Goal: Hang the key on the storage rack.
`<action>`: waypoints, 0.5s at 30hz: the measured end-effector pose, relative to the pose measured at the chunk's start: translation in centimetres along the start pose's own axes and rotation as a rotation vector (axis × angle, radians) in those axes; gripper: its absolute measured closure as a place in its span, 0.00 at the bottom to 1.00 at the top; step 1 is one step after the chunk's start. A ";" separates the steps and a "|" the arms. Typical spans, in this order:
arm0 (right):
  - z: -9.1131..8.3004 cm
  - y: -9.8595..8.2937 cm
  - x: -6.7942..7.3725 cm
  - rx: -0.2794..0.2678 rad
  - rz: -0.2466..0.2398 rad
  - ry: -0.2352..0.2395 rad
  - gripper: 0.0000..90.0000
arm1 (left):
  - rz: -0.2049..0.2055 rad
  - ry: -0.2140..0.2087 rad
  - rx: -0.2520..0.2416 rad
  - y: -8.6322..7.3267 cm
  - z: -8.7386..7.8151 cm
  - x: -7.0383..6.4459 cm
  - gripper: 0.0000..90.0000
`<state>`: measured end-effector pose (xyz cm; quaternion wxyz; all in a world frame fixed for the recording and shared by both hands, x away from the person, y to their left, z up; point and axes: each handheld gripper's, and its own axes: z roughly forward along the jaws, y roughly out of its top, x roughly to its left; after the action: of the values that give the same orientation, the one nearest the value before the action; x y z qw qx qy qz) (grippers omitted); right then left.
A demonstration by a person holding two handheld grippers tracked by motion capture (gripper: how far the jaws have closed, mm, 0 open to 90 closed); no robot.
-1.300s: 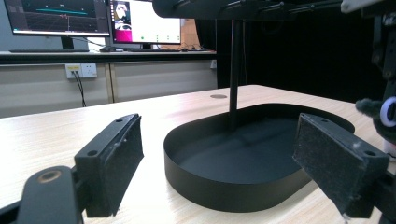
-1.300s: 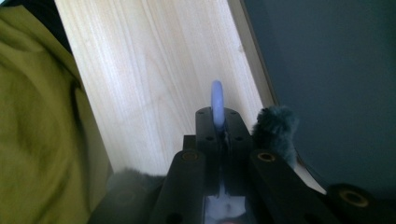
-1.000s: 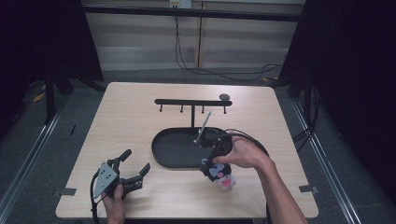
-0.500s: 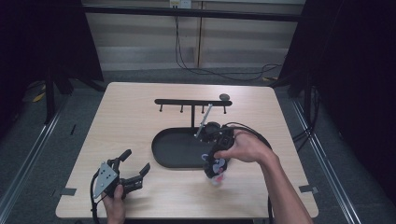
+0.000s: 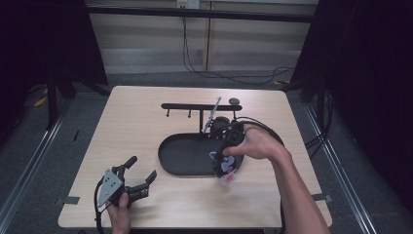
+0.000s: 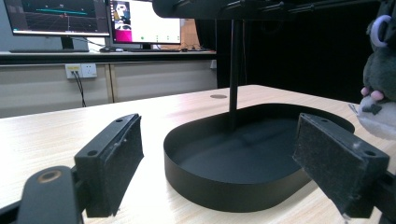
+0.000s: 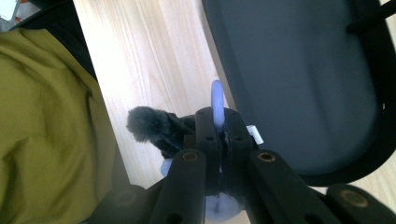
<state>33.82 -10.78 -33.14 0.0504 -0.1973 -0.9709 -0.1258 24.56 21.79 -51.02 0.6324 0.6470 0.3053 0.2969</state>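
Note:
A small plush toy (image 5: 226, 168), dark grey with white and pink parts, hangs by its pale lavender ring (image 7: 216, 101). My right gripper (image 5: 225, 157) is shut on that ring, with the toy's dark fur (image 7: 152, 125) beneath its jaws. The toy hangs over the near right rim of the black oval tray (image 5: 187, 157). A black hook rack (image 5: 195, 106) rises from the tray's far side. Near the table's front left my left gripper (image 5: 141, 168) rests open and holds nothing. In the left gripper view its pads (image 6: 116, 158) frame the tray (image 6: 219, 186), and the toy (image 6: 380, 88) shows at the right edge.
The wooden table (image 5: 136, 122) has bare room to the left of and behind the tray. The right gripper's cable (image 5: 265, 127) loops past the tray's right end. A small dark disc (image 5: 234, 101) lies behind the rack. The person's olive clothing (image 7: 51, 126) covers the left of the right gripper view.
The right hand has carried the toy a little away from the front edge, up to the tray's near right rim. The left gripper has not moved.

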 end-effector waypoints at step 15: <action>-1.2 1.9 -1.2 -0.002 -0.017 -0.018 0.97 | 0.001 0.001 -0.002 0.0 0.0 0.0 0.17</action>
<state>35.70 -9.88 -31.71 0.0401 -0.1900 -0.9729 -0.1255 24.57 21.78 -51.03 0.6330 0.6463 0.3050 0.2977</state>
